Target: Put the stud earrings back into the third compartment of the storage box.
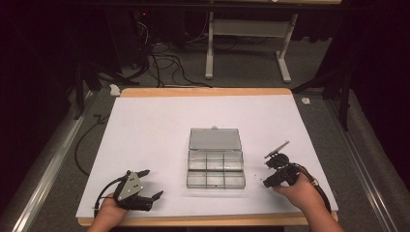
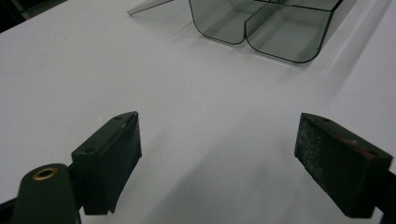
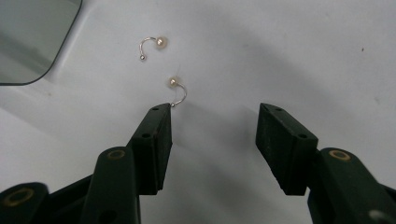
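- your right gripper (image 3: 212,140) hovers low over the white worktop (image 1: 145,125), jaws partly apart with nothing between them.
- the nearer pearl earring (image 3: 176,89) lies just beyond the tip of one jaw; its hook looks to touch that tip.
- the second pearl earring (image 3: 153,46) lies a little farther on, near the corner of the clear plastic box (image 1: 215,164).
- your left gripper (image 2: 217,158) is wide open and empty, pointing at the box.

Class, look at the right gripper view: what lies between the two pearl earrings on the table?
Nothing: bare white table separates the far earring from the near earring, as the right gripper view shows.
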A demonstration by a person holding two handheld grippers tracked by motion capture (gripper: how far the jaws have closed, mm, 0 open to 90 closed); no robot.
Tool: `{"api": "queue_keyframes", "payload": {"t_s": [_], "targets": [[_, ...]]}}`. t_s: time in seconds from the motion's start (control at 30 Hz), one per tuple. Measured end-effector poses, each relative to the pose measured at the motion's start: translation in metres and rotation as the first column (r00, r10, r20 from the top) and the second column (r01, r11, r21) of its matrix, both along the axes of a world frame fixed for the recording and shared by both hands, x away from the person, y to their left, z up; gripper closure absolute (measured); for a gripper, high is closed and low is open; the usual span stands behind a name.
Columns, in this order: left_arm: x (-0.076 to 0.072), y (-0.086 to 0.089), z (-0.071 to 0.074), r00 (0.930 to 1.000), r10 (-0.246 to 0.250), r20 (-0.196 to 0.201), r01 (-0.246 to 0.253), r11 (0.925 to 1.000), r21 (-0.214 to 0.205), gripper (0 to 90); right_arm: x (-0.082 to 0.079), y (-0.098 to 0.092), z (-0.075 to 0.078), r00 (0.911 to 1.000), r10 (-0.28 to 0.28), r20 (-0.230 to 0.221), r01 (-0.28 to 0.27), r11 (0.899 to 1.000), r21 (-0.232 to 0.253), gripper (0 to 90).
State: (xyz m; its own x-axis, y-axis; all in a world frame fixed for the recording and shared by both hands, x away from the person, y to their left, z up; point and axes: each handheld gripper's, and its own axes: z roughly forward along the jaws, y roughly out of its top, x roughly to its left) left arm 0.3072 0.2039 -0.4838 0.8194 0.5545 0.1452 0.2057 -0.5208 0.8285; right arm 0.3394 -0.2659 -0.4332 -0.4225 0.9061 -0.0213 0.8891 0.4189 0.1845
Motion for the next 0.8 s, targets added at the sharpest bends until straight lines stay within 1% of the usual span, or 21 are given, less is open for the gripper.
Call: {"api": "queue_keyframes", "payload": {"t_s": [0.03,0.07,0.13,0.23,0.27,0.33,0.37,0.43,0.47,0.5,0.53,0.57,0.67,0.7,0.77,0.8], "targets": [[0.0,0.0,0.0,1.0,0.002,0.0,-0.002,1.0,0.002,15.4,0.001,0.002,0.001,1.0,0.004,0.002,-0.004,1.0,-0.007,49.5],[-0.001,0.0,0.0,1.0,-0.001,0.007,0.001,1.0,0.001,15.4,0.002,0.003,0.002,0.9999,0.014,0.0,-0.014,1.0,0.003,50.3],[-0.001,0.0,0.0,0.9999,-0.008,0.012,0.009,1.0,-0.001,15.4,0.004,0.006,0.003,0.9997,0.024,0.001,-0.024,1.0,-0.004,53.3],[0.0,0.0,0.0,1.0,-0.001,-0.002,0.001,1.0,0.001,15.4,0.007,0.012,0.005,0.9989,0.047,0.005,-0.047,0.999,-0.005,58.3],[0.0,0.0,0.0,1.0,-0.002,0.001,0.002,1.0,0.003,15.4,0.008,0.013,0.005,0.9985,0.054,0.002,-0.054,0.998,-0.011,59.6],[-0.001,0.001,0.0,0.9999,-0.008,0.009,0.008,1.0,-0.001,15.4,0.011,0.016,0.005,0.9984,0.056,-0.006,-0.056,0.998,0.003,62.4],[0.0,0.001,0.0,1.0,-0.007,0.004,0.007,1.0,-0.002,15.4,0.012,0.018,0.005,0.9976,0.07,-0.005,-0.07,0.998,-0.001,64.3],[0.0,0.0,0.0,1.0,-0.002,-0.002,0.002,1.0,-0.001,15.4,0.014,0.021,0.005,0.9968,0.079,-0.009,-0.079,0.997,0.001,66.3],[0.0,0.0,0.0,1.0,-0.002,-0.001,0.002,1.0,0.0,15.4,0.016,0.022,0.005,0.9963,0.085,-0.008,-0.085,0.996,-0.001,67.5],[-0.001,0.001,0.0,0.9999,-0.007,0.01,0.007,1.0,-0.002,15.4,0.018,0.024,0.004,0.9961,0.088,-0.009,-0.088,0.996,0.001,69.8],[-0.001,0.001,0.0,0.9999,-0.007,0.01,0.007,1.0,-0.002,15.4,0.018,0.024,0.004,0.9961,0.088,-0.009,-0.088,0.996,0.001,69.8],[-0.001,0.001,0.0,0.9999,-0.009,0.009,0.009,1.0,-0.003,15.4,0.019,0.026,0.002,0.9957,0.091,-0.02,-0.091,0.996,-0.001,71.9],[0.0,0.0,0.0,1.0,-0.002,0.0,0.002,1.0,-0.002,15.4,0.02,0.028,0.001,0.9948,0.099,-0.023,-0.1,0.995,-0.004,72.9],[0.0,0.0,0.0,1.0,-0.004,0.003,0.004,1.0,-0.001,15.4,0.021,0.028,0.0,0.9946,0.101,-0.025,-0.101,0.995,-0.007,75.1],[-0.001,0.001,0.0,0.9999,-0.009,0.01,0.009,1.0,-0.004,15.4,0.021,0.029,-0.002,0.9941,0.104,-0.031,-0.104,0.995,-0.009,75.3],[0.0,0.001,0.0,0.9999,-0.008,0.007,0.008,1.0,-0.003,15.4,0.021,0.029,-0.002,0.9941,0.104,-0.031,-0.104,0.995,-0.009,75.3]]}}
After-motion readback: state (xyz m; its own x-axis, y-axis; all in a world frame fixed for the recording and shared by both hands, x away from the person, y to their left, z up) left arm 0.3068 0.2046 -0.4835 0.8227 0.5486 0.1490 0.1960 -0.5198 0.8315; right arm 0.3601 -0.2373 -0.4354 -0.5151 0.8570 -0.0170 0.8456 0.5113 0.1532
